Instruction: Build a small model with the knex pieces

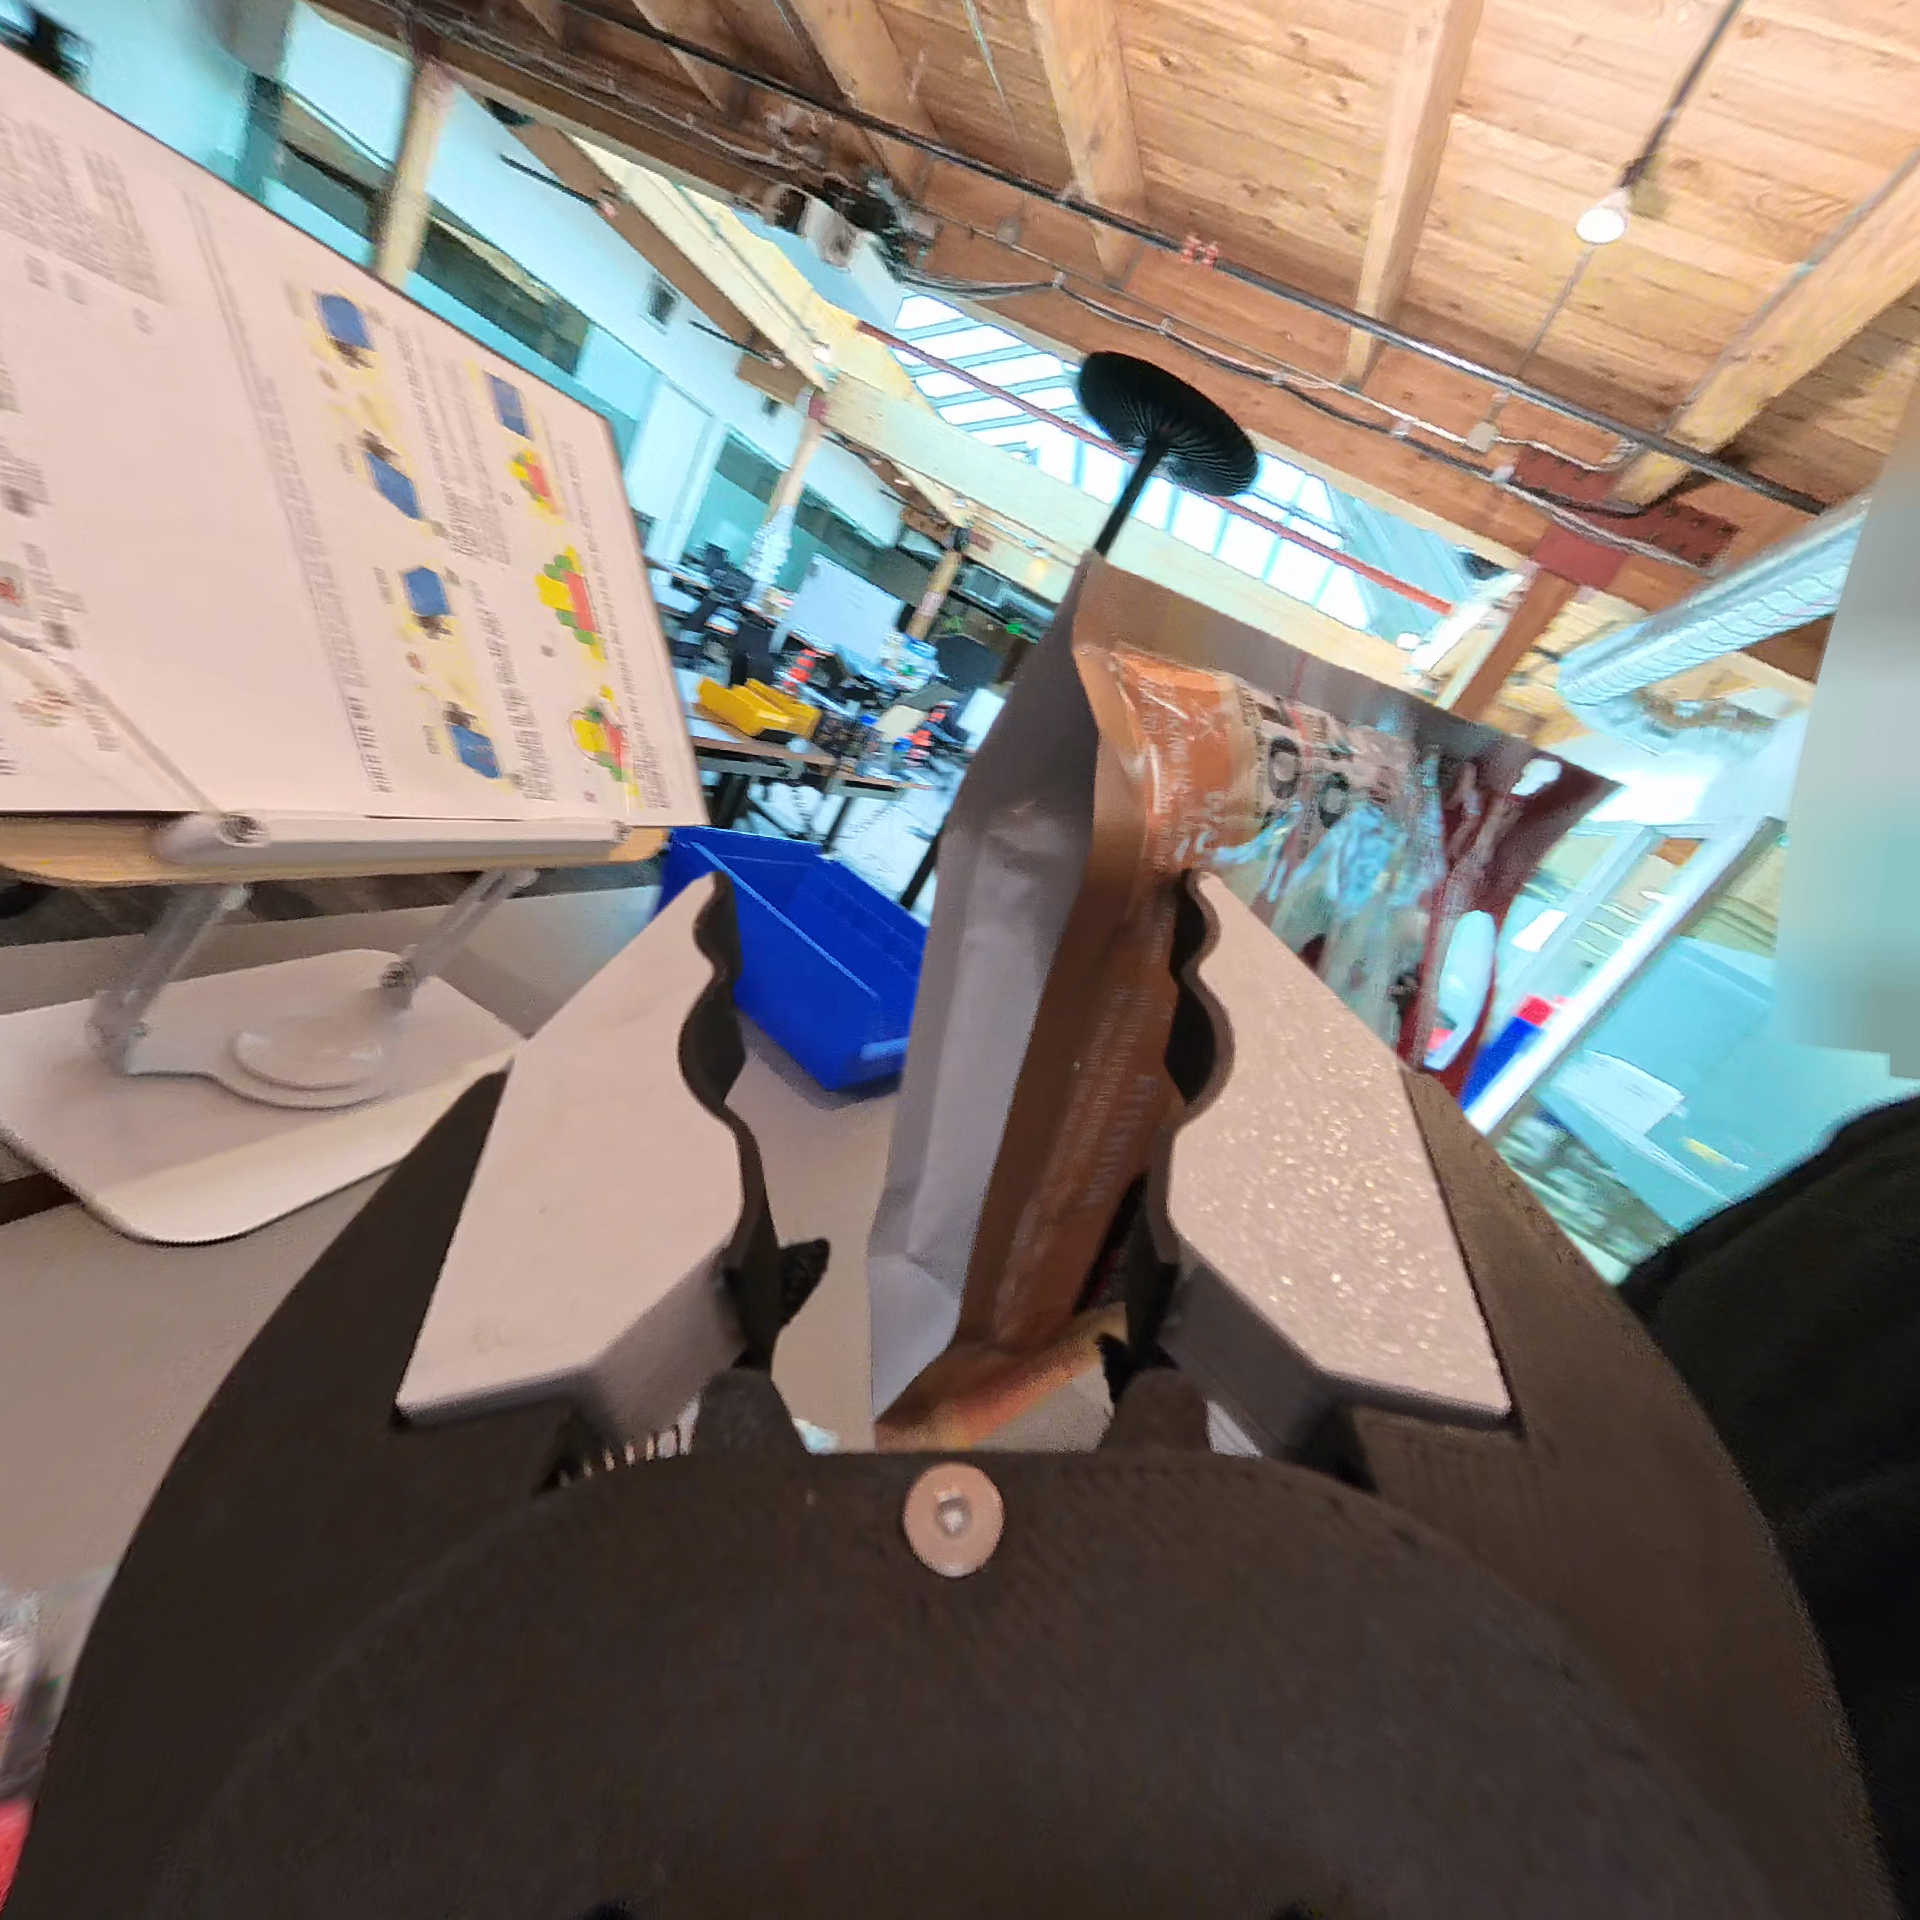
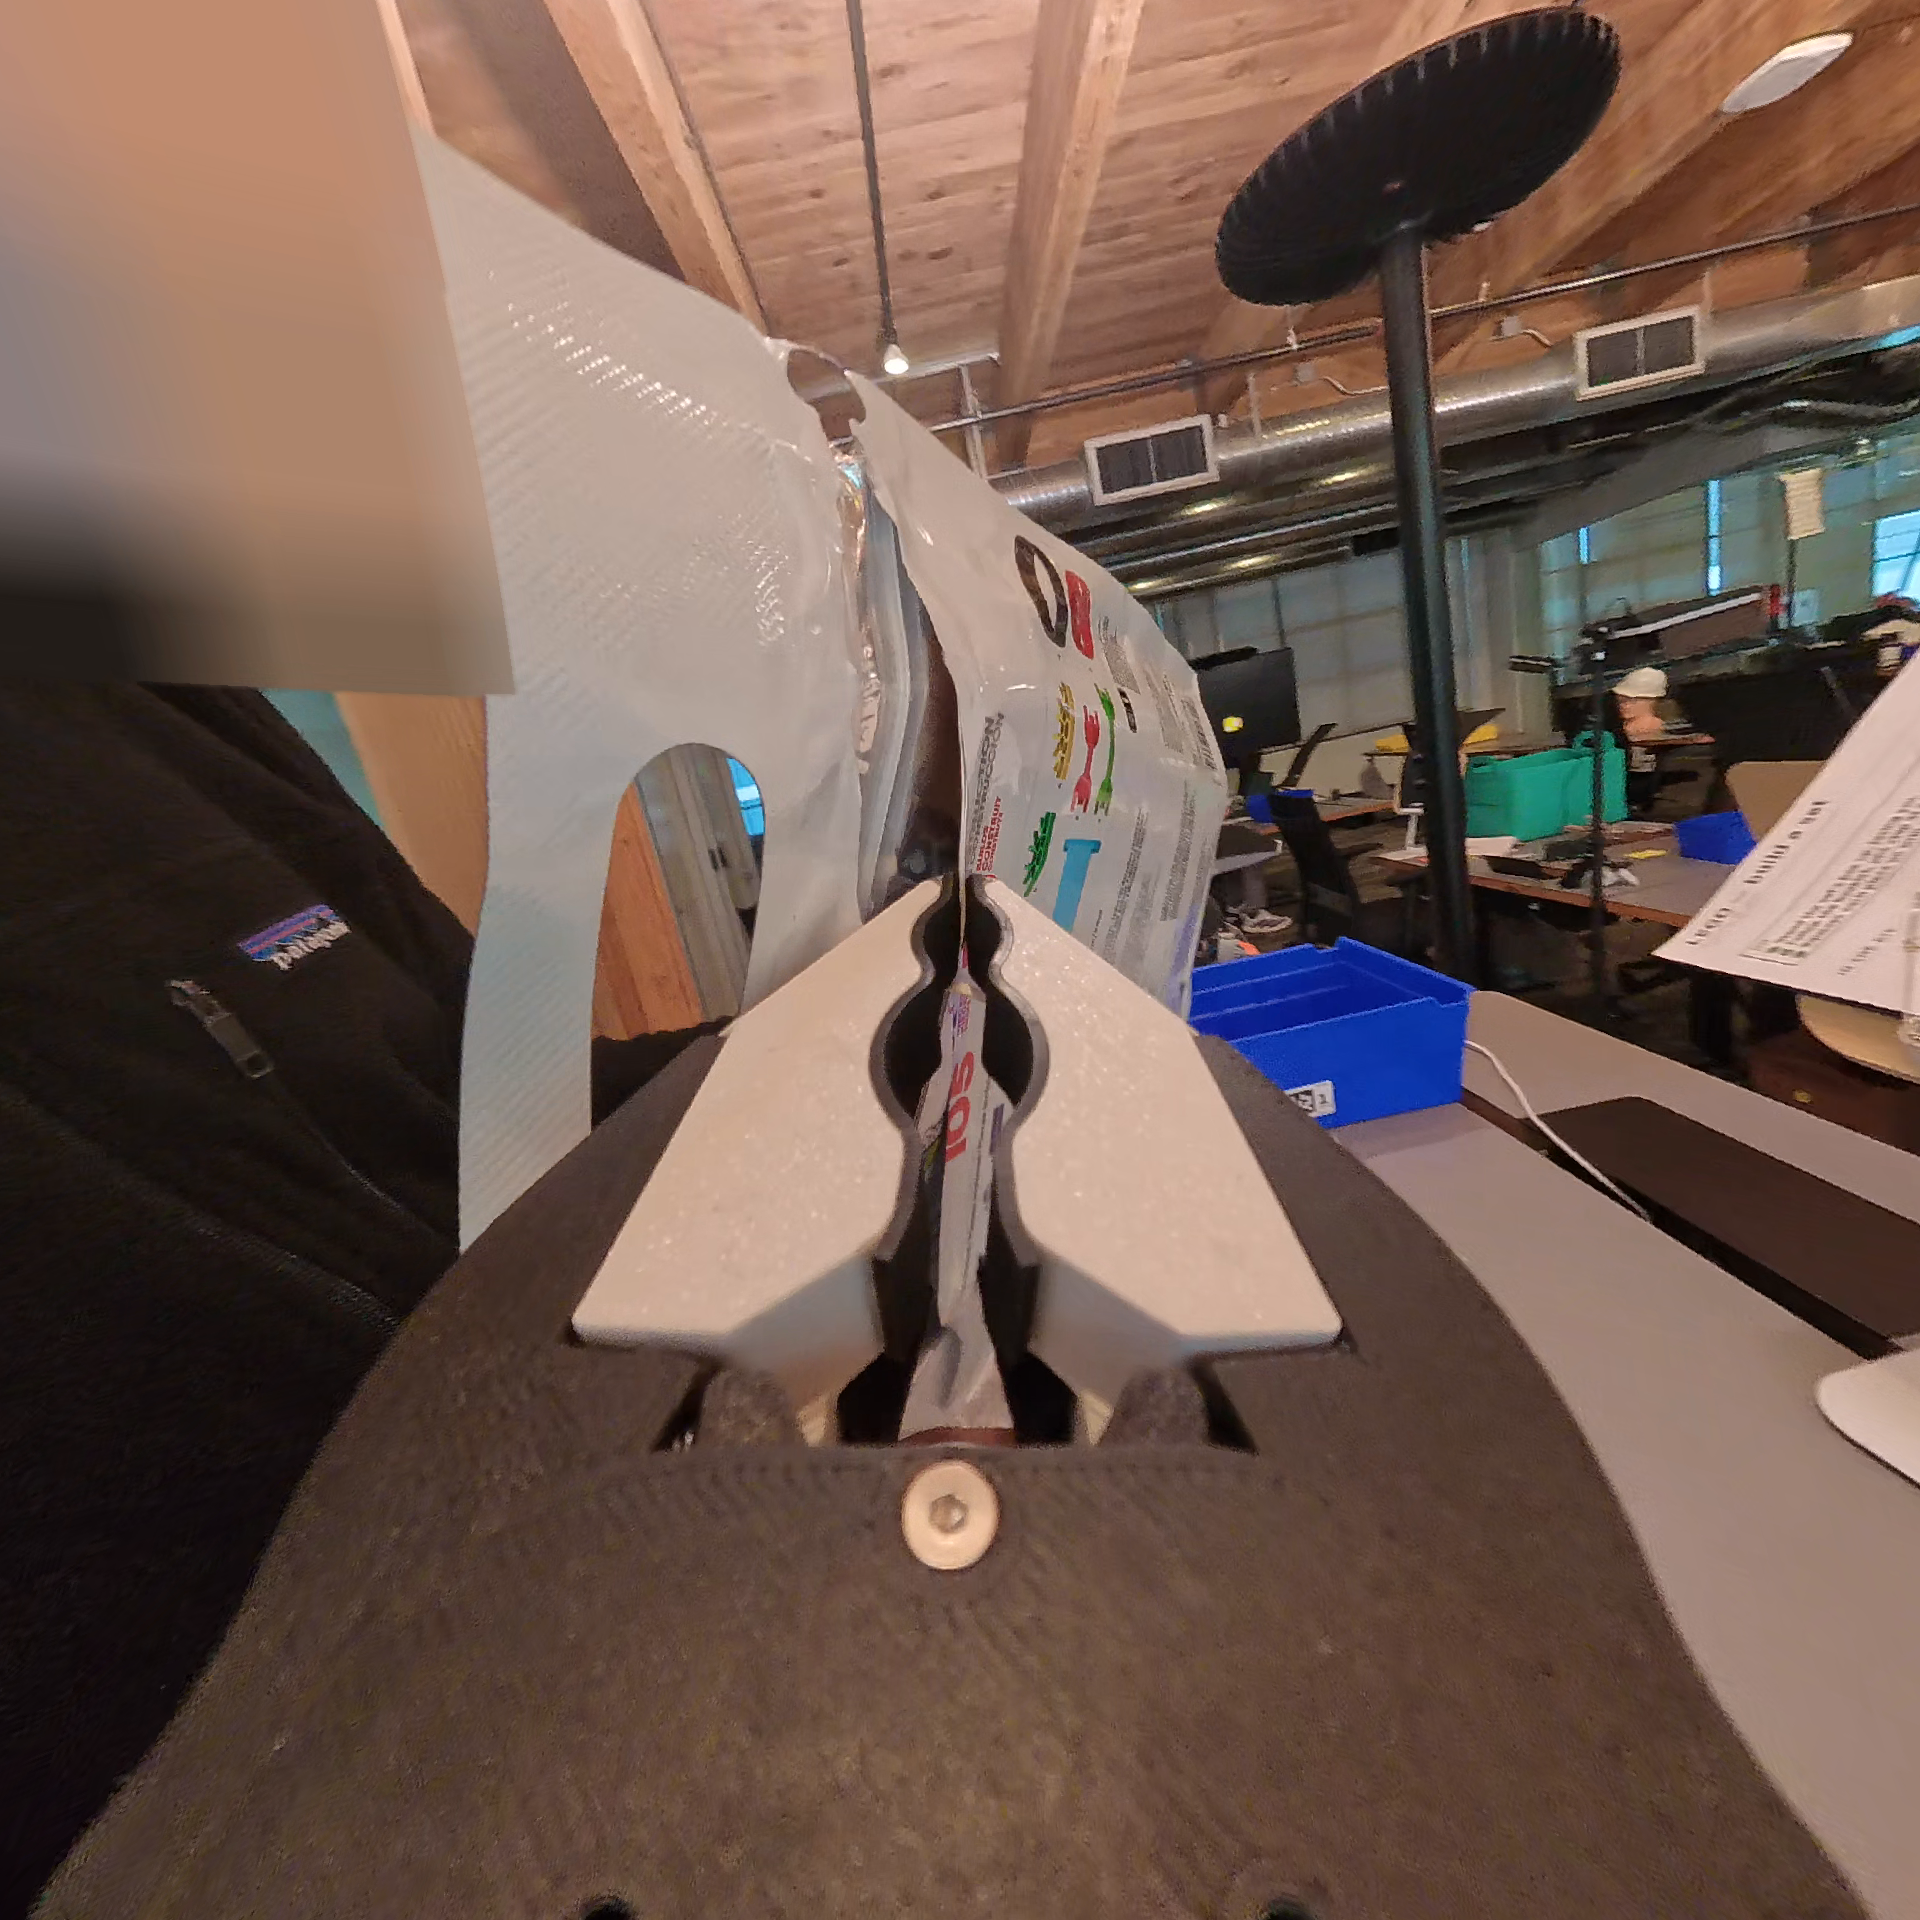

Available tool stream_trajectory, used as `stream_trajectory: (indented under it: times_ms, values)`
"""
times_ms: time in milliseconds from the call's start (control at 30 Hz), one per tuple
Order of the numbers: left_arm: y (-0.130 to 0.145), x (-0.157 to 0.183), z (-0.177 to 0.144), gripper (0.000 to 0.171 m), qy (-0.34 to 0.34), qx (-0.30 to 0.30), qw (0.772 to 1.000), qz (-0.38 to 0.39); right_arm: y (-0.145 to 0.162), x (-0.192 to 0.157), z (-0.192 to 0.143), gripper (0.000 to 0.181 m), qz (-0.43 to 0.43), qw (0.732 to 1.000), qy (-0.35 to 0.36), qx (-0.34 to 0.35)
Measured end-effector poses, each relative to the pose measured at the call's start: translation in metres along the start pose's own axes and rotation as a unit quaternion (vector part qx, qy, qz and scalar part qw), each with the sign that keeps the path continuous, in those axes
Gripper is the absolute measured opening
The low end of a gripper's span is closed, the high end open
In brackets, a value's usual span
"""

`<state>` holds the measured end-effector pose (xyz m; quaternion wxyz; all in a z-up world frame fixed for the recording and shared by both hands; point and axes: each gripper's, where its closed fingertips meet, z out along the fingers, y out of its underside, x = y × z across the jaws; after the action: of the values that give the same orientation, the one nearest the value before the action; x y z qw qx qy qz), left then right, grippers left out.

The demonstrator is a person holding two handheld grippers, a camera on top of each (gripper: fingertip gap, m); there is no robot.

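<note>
My left gripper is open. A foil pouch with a silver side and a brown printed side stands upright between its fingers. The pouch leans against the right finger and stays clear of the left finger. My right gripper is shut on the thin edge of a white printed bag, which rises up and away from the fingertips. The bag has a white textured top with a handle cutout. I cannot tell whether both views show the same bag.
A blue bin sits on the grey table just ahead and also shows in the right wrist view. An instruction sheet on a white stand is at the left. A black pole with a disc top stands behind. A person's black jacket is close by. The gap from one gripper's tips to the other's is roughly 20 cm.
</note>
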<state>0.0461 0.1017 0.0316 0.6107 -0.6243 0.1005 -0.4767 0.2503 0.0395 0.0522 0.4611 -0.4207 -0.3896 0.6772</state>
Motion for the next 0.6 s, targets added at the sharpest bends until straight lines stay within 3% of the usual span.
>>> stream_trajectory:
  times_ms: [100, 233, 300, 600]
  values:
    - [0.01, 0.029, 0.0, 0.049, 0.089, -0.016, 0.996, -0.014, 0.003, -0.001, -0.001, 0.0, 0.011, 1.0, -0.007, -0.003]
    - [0.011, 0.039, -0.005, 0.024, 0.109, -0.012, 0.994, 0.001, 0.005, 0.001, -0.006, 0.0, 0.024, 1.0, -0.004, -0.004]
    - [0.007, 0.042, -0.01, 0.0, 0.104, -0.007, 0.994, 0.028, 0.006, 0.003, -0.008, 0.0, 0.028, 1.0, 0.004, -0.008]
    - [-0.005, 0.074, -0.02, 0.0, 0.088, -0.028, 0.988, 0.126, 0.015, 0.01, -0.016, 0.0, 0.026, 0.998, 0.04, -0.033]
